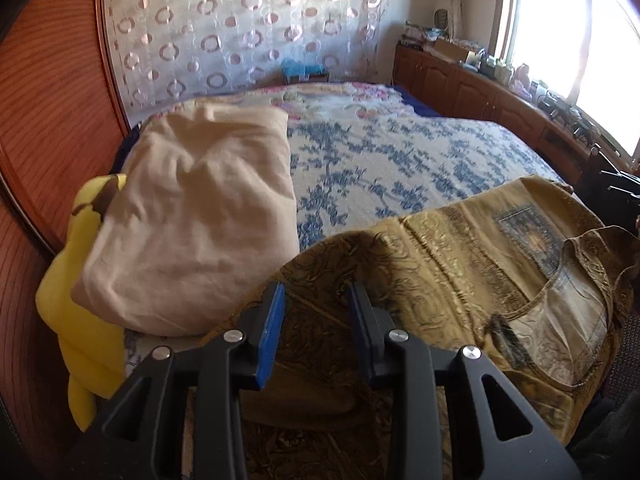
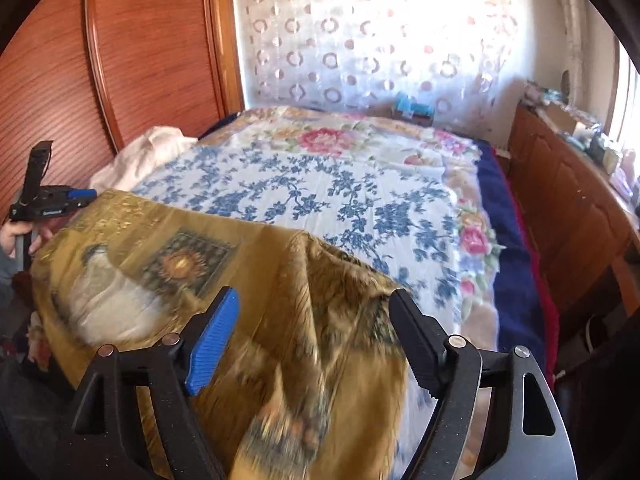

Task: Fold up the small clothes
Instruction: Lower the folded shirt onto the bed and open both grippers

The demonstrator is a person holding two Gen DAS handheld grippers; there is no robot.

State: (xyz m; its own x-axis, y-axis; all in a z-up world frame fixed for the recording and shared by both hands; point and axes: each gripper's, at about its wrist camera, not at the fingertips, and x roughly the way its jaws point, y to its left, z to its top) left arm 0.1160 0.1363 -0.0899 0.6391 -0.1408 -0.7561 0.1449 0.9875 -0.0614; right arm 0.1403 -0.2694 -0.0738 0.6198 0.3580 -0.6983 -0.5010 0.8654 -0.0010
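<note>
Blue ribbed pads face each other across a wide gap on the right gripper (image 2: 312, 336); the jaws stand well apart and grip nothing, though a raised fold of the mustard-gold patterned garment (image 2: 280, 320) lies between and below them, its cloth blurred. Left gripper (image 1: 316, 312): black fingers with blue pads (image 1: 272, 340), jaws part-way open with a clear gap; the garment's near edge (image 1: 400, 280) lies under and between them, and whether the pads hold any cloth cannot be told. In the right wrist view the left gripper (image 2: 82, 196) shows at the garment's far left corner, a hand (image 2: 18, 234) on its handle.

Garment: gold, scroll-patterned, with a square blue-and-orange emblem (image 2: 188, 264) and a pale lining at the neck opening (image 1: 568, 308). Spread on the near end of the bed, one side folded up into a ridge.

Bedding: white bedspread with blue flowers (image 2: 320, 196), and a floral blanket with pink roses (image 2: 324, 138) towards the far end, edged in dark blue (image 2: 516, 272).

Beside the garment, towards the wooden panelled wall (image 1: 48, 120): a cream pillow (image 1: 200, 216) touching a yellow cushion (image 1: 80, 320).

Beyond: a sheer curtain with ring motifs (image 2: 360, 48), a low wooden cabinet (image 1: 472, 88) crowded with small items under a bright window (image 1: 580, 40).
</note>
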